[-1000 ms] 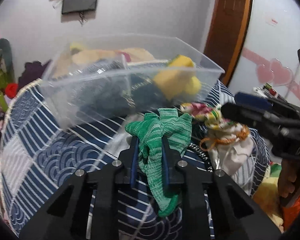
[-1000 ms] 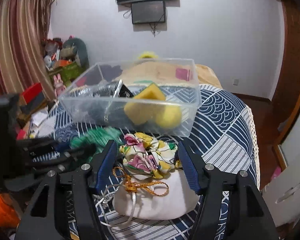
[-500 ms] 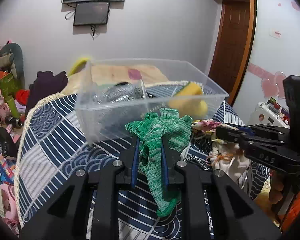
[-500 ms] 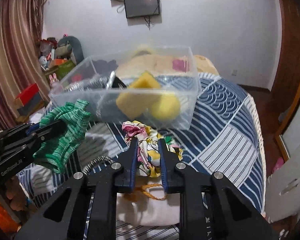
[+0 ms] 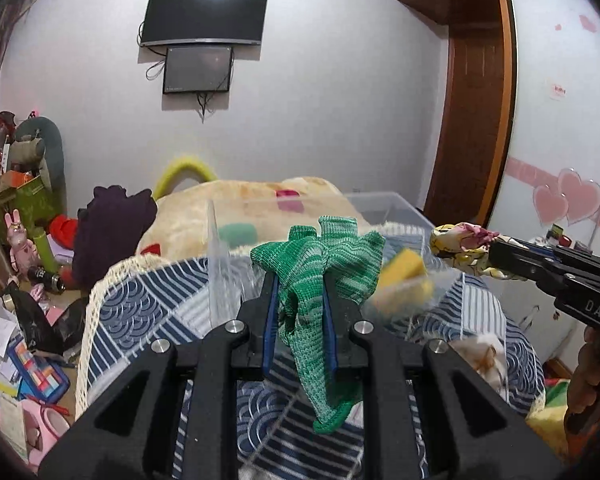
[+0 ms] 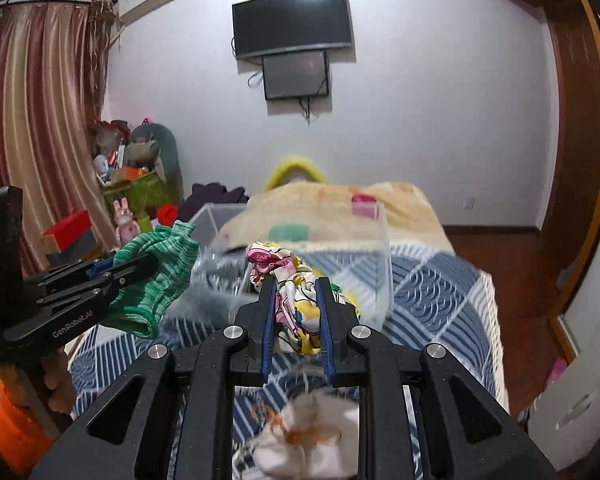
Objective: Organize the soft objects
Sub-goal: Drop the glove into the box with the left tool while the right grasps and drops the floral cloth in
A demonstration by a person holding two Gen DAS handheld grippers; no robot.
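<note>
Tongs (image 5: 299, 280) raised above patterned bedspread (image 5: 140, 304)

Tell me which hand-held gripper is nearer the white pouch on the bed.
Right. The right hand-held gripper, shut on the floral cloth, hangs just above the white pouch. The left hand-held gripper, shut on the green cloth, is off to the pouch's left.

Even, dim indoor light; fisheye bending with dark corners; motion-blurred clear bin (image 5: 384, 216).
</note>
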